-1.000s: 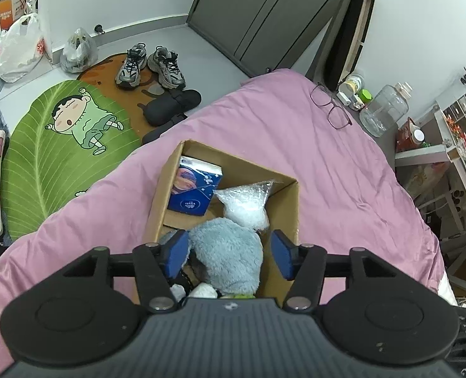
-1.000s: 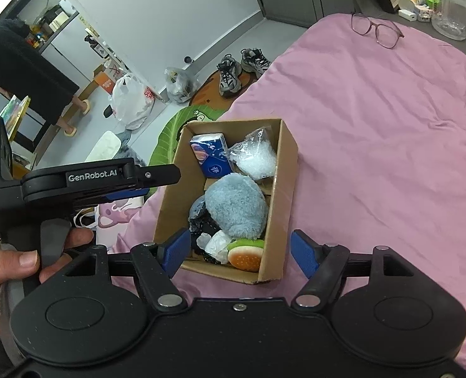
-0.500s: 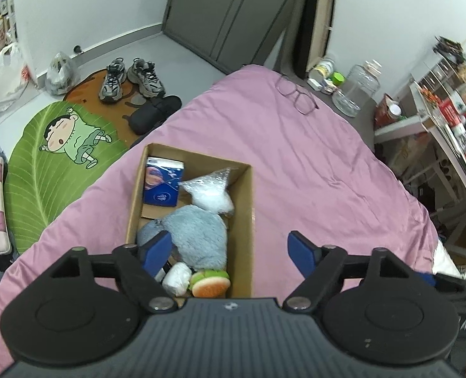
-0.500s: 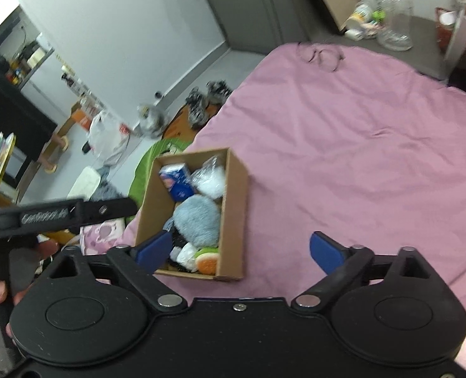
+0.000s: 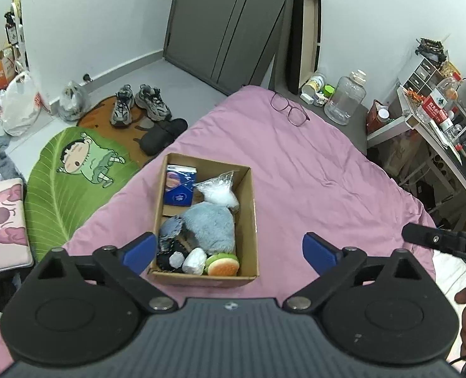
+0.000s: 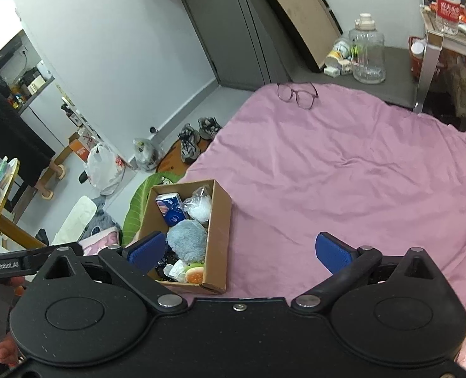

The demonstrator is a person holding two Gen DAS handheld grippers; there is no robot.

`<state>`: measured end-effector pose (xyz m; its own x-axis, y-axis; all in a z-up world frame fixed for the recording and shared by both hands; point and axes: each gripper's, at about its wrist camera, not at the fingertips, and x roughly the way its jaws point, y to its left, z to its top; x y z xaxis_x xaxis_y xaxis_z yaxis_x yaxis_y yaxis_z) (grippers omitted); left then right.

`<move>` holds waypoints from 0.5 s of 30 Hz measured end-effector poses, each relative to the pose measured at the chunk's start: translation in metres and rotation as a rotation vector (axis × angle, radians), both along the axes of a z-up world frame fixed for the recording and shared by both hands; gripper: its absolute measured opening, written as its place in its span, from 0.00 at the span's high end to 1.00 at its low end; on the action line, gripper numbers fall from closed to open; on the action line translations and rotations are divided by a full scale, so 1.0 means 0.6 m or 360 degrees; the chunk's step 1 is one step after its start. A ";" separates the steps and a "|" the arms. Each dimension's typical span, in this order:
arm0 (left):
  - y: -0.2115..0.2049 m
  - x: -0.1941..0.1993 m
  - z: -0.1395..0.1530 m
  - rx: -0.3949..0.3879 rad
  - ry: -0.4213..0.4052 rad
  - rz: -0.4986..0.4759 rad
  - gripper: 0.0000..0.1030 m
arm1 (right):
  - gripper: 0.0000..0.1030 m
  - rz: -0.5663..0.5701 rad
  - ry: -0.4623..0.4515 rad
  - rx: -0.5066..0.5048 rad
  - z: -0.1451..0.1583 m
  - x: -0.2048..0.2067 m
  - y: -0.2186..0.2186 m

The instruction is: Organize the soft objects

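Cardboard box (image 5: 251,220) sat on pink bed cover (image 5: 311,173), packed: fluffy grey-blue plush (image 5: 212,226), crinkly clear bag (image 5: 218,190), blue tissue pack (image 5: 179,186), squashy burger toy (image 5: 222,264). Left tongs (image 5: 229,250) and right tongs (image 6: 239,250) were opening wide above, gripping nothing.

bedspread (image 5: 311,170): plain pink;
box (image 5: 253,220): brown cardboard;
plush (image 5: 212,226): grey-blue;
rug (image 5: 75,173): green leaf, cartoon figure;
pads (image 5: 140,250): blue

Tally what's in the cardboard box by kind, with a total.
Blue tissue pack: 1
Clear bag of white filling: 1
Grey-blue plush: 1
Burger toy: 1
White wad: 1
Dark fabric items, count unclear: at least 1
Total: at least 6
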<state>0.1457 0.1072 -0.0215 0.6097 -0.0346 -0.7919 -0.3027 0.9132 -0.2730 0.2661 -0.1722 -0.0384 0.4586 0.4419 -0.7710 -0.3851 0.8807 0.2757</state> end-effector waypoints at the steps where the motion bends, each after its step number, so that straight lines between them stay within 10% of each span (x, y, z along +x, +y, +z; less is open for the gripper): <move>1: -0.001 -0.008 0.003 0.0010 -0.0010 0.0004 0.01 | 0.00 -0.0009 -0.0009 0.0004 0.002 -0.007 -0.003; 15: -0.026 -0.096 0.021 0.0005 -0.0152 -0.0062 0.01 | 0.00 -0.0065 -0.0170 -0.0010 0.027 -0.102 -0.040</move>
<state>0.0884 0.0916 -0.0087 0.6809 -0.0573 -0.7302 -0.2397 0.9246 -0.2961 0.2051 -0.1964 -0.0224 0.5557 0.4164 -0.7196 -0.3759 0.8978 0.2293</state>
